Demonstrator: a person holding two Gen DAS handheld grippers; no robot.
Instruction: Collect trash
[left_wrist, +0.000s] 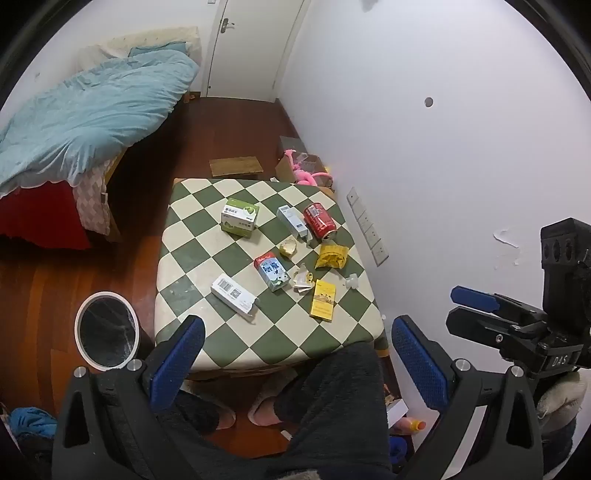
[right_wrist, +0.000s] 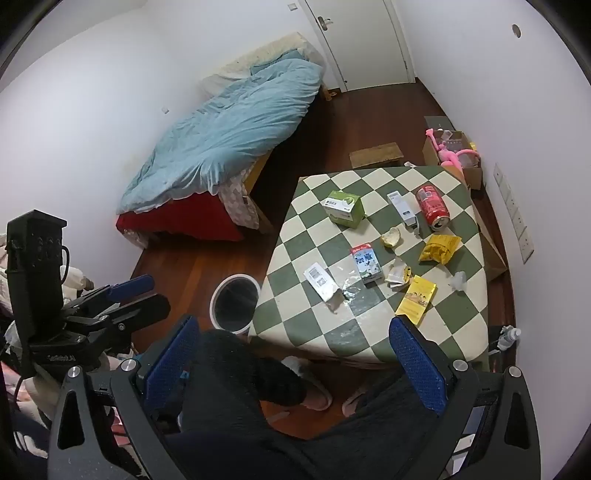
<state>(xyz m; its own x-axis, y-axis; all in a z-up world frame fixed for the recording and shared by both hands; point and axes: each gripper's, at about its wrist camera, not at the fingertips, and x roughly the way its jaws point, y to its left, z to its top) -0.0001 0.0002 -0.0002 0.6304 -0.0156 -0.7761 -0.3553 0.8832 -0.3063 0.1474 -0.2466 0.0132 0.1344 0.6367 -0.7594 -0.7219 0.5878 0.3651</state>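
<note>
Scattered over the green-and-cream checked table (left_wrist: 207, 221) lies the trash: a red can (left_wrist: 320, 220) on its side at the far right, a narrow white box (left_wrist: 292, 221) touching it, a green-and-white box (left_wrist: 239, 216) farther left, a crumpled yellow bag (left_wrist: 331, 256), a blue-and-white milk carton (left_wrist: 272, 271) near the middle, a torn wrapper (left_wrist: 303, 281) just beside it, a flat yellow packet (left_wrist: 322, 303) and a long white box (left_wrist: 234, 294) nearer the front edge. On the floor by the table's front left corner stands a round white bin (left_wrist: 106, 330) (its dark liner shows inside). Above the person's knees, short of the table, hovers the left tool (left_wrist: 297, 363), blue pads wide apart and holding nothing; the right tool (right_wrist: 295, 363) hangs likewise, spread and bare. A bed (right_wrist: 229, 136) under a pale blue quilt lies beyond.
</note>
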